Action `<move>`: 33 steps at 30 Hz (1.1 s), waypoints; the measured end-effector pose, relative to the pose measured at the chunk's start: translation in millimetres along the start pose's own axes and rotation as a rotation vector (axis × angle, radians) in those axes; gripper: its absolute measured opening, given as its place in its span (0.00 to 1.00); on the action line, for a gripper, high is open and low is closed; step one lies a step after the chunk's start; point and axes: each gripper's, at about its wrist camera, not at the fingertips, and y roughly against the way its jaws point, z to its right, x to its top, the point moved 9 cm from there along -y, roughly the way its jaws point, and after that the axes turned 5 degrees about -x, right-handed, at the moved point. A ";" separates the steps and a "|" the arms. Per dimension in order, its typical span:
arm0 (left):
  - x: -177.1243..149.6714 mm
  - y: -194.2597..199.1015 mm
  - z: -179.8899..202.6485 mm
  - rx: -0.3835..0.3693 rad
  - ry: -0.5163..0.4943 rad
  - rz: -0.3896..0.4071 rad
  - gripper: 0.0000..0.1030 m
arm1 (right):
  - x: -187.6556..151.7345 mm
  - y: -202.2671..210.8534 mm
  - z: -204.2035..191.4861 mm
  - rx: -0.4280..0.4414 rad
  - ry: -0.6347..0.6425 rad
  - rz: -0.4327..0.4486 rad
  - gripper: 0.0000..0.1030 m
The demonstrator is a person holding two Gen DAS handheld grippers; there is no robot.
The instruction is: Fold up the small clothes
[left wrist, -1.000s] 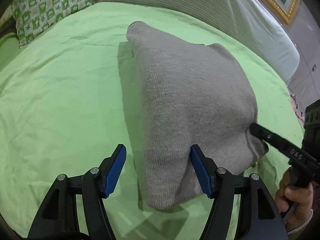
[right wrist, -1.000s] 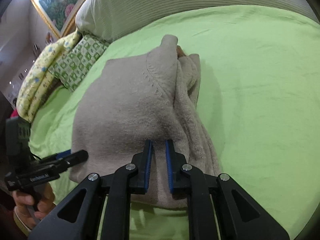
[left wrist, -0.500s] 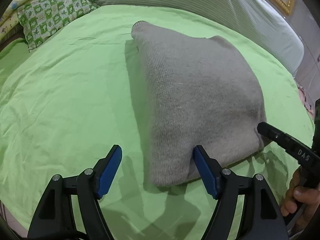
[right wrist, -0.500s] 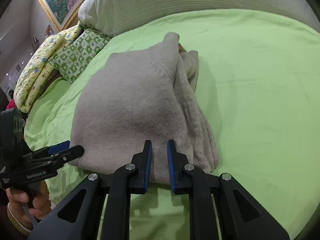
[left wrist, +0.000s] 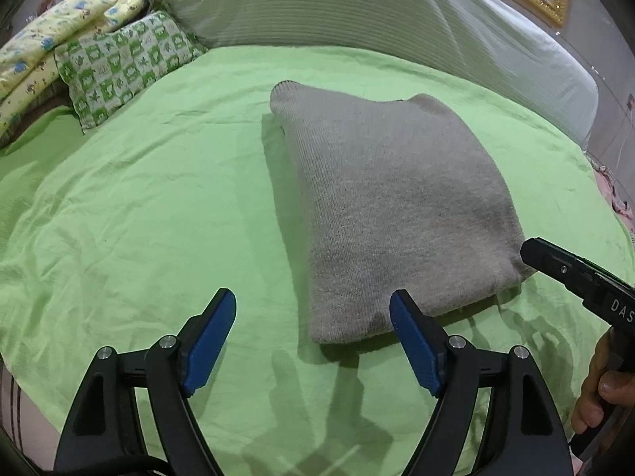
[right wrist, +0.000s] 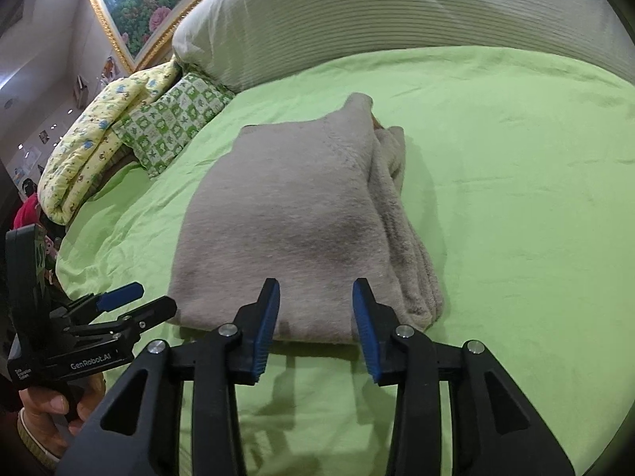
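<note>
The folded grey sweater [left wrist: 389, 206] lies flat on the green bed sheet [left wrist: 151, 214], in the centre of the left wrist view and just right of middle; in the right wrist view the same sweater [right wrist: 285, 230] fills the centre, with its stacked folded edges showing along its right side. The left claw [left wrist: 313, 337] sits at the bottom of its own frame, its blue pads [left wrist: 210, 341] wide apart and opening further, with nothing pressed between them; the near corner of the sweater lies just beyond the right-hand pad. The right claw [right wrist: 315, 325] stands at the bottom of its frame, its jaws moderately apart and opening, the sweater's near edge just past the tips and not gripped. Each claw also appears in the other's view: the right one enters from the lower right edge of the left wrist frame, its tip close to the sweater's corner, held by a hand [left wrist: 599, 392]; the left one shows at lower left of the right wrist frame, held by a hand [right wrist: 51, 404]. A green patterned pillow [left wrist: 123, 63] and a yellow printed quilt [left wrist: 43, 39] lie at upper left, a large striped pillow [left wrist: 357, 4] across the top, and a gold-framed picture [right wrist: 131, 4] behind
</note>
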 end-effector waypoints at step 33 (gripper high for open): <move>107.3 -121.3 -49.3 -0.077 0.207 -0.076 0.93 | 95.6 -121.7 43.9 -0.143 0.034 -0.093 0.57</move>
